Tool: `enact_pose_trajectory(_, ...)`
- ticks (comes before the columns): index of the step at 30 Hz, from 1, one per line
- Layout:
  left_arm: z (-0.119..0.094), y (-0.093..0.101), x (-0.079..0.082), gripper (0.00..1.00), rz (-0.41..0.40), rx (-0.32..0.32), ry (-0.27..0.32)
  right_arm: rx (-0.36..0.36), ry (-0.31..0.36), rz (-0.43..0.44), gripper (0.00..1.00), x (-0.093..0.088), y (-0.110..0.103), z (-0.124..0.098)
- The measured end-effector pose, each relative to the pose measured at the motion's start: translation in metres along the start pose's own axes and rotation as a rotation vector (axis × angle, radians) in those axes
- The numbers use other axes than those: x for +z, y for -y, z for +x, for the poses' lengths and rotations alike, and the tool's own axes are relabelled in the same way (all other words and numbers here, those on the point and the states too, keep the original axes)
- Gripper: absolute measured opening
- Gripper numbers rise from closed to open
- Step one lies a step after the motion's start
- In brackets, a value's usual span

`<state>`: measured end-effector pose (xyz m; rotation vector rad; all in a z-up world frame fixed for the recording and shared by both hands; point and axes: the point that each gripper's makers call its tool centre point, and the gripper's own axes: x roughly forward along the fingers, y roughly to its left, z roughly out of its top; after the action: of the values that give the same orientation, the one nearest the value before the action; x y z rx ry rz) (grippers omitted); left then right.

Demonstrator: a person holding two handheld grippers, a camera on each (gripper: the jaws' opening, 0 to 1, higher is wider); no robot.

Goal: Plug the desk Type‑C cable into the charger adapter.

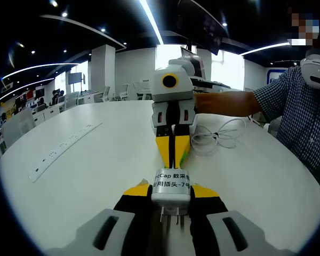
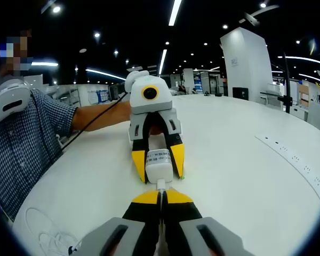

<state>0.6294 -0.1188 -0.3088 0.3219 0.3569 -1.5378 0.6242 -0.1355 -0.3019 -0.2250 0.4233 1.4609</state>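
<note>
Adapter point(image 1: 171, 188): white charger block with a printed label, clamped between the yellow-tipped jaws of your left claw point(image 1: 170, 194). In the left gripper view its two metal prongs point back toward the camera, so the port end faces away from you. In the right gripper view the same block point(image 2: 159, 165) sits between the left claw's jaws, port end toward your right hand.

Cable plug point(image 2: 161, 186): short white Type-C end, pinched between the narrowly closed jaws of your right claw point(image 2: 161, 198). Its tip meets the adapter's face; whether it is seated in the port or only touching cannot be told from these views.

Cable point(image 1: 220, 136): loose white loops lying on the table beyond the right claw point(image 1: 173, 152); more slack shows in the right gripper view near your side point(image 2: 45, 232).

Step in hand, as judged: insertion, with the two claws nose to nose and close to in line above the table.

Next move, as judged: press the plug straight along the adapter's axis while you hold the block firm. Any tilt risks the plug skating off the port.

Table point(image 1: 96, 160): broad, white, round-edged.

Power strip point(image 1: 64, 151): long white strip lying flat on the table, well apart from the work.

Person: checked sleeve point(image 1: 298, 114) and forearm reaching in behind the right claw.
</note>
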Motion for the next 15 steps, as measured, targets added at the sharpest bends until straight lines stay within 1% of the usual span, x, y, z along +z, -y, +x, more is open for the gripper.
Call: enact_pose_trajectory(15,0.0001,-0.0024,0.0016,0.27,-0.001,0.005,0.006,-0.007,-0.004,-0.023,0.05,-0.0036,-0.0022,0.0014)
